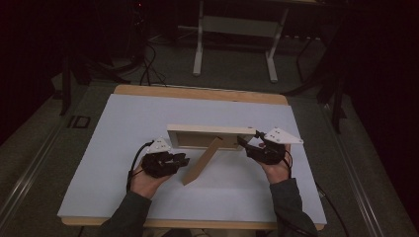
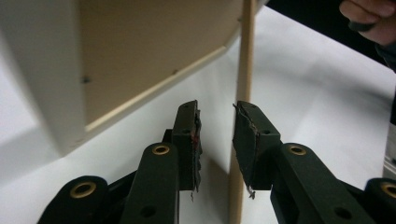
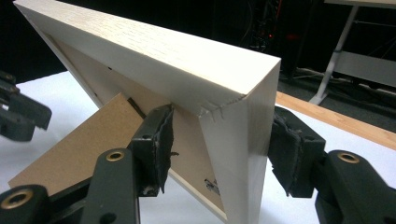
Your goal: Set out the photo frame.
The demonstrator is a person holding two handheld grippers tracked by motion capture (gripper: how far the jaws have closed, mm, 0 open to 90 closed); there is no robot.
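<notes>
Hidden and cut-off parts around the frame (image 1: 211,136)

In the high view the frame shows its back, so its front cannot be seen, and the stand (image 1: 202,161) covers part of the back panel. Whether the right gripper (image 3: 217,144) presses the frame's corner cannot be told: in its own view the far pad is half hidden behind the wood, and the frame's lower edge runs off the bottom. In the left gripper view the frame is cut by the top and left edges, the stand's thin edge runs out at top and bottom, and the other hand (image 2: 369,21) is cropped at the corner. The room beyond the table (image 1: 123,128) is too dark to make out.
</notes>
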